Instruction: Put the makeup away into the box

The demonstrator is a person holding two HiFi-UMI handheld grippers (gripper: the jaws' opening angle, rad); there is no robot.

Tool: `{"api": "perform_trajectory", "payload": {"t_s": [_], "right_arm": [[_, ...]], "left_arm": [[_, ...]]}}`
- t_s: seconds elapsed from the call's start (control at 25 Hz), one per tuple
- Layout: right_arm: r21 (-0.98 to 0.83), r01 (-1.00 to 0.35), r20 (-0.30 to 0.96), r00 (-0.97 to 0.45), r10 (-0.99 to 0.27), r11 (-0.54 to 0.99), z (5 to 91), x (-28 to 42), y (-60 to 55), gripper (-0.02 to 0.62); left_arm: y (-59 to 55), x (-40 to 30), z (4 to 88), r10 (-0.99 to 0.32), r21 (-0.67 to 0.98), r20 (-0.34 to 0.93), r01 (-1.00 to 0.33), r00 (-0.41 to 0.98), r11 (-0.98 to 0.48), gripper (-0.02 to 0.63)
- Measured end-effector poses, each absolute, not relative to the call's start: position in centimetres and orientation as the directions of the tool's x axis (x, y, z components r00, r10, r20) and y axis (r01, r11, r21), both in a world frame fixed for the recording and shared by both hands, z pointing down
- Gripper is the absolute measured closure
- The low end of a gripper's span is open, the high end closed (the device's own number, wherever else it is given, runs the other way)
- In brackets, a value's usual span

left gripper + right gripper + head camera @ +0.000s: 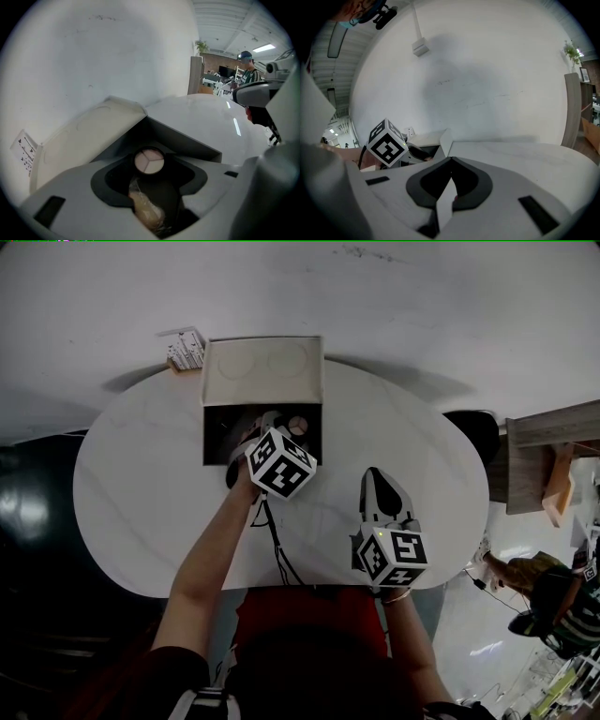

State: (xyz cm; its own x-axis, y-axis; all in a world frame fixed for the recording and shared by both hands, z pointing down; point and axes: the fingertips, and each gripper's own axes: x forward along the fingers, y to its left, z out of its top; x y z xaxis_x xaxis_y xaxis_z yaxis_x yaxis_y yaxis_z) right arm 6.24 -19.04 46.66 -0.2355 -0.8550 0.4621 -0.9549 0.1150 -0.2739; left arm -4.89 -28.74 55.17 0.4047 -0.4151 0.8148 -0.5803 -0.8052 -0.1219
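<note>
The job is looking nearly done from where I'm standing. The white table [141, 474] is showing no loose makeup anywhere. The open box [262, 371], sitting at the upper middle of the head view with its lid thrown back, is already holding a round three-shade compact [149, 161] on its dark floor. What seems left is the last piece, a beige wrapped item [147, 212], which is lying in the gap of the left gripper [267, 427]. Those jaws are standing apart, wider than the item (it is leaning against one side only, so I judge it loose rather than pinched). The left arm is reaching up the frame from the lower left, with the gripper tipped down into the box. The right gripper [380, 486] is idling just right of centre over the near part of the table, pointing toward the top of the frame, its jaws pressed together on nothing.
</note>
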Motion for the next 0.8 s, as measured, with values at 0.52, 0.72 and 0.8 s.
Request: {"api": "perform_trajectory", "payload": {"t_s": [0.52, 0.72, 0.8], "right_arm": [[-0.272, -0.955, 0.463, -0.237, -0.854, 0.118, 46.6, 5.9, -18.7, 0.583], [-0.270, -0.955, 0.460, -0.238, -0.856, 0.120, 46.4, 5.9, -18.6, 0.583], [-0.270, -0.955, 0.458, -0.240, -0.856, 0.123, 46.3, 5.9, -18.6, 0.583]], "left_arm": [[-28.7, -4.9, 54.9, -0.424, -0.125, 0.805, -0.580, 0.415, -0.805, 0.367], [-28.4, -5.1, 54.1, -0.434, -0.124, 0.794, -0.585, 0.426, -0.802, 0.367], [-28.3, -5.1, 53.5, -0.443, -0.119, 0.783, -0.594, 0.437, -0.795, 0.367]]}}
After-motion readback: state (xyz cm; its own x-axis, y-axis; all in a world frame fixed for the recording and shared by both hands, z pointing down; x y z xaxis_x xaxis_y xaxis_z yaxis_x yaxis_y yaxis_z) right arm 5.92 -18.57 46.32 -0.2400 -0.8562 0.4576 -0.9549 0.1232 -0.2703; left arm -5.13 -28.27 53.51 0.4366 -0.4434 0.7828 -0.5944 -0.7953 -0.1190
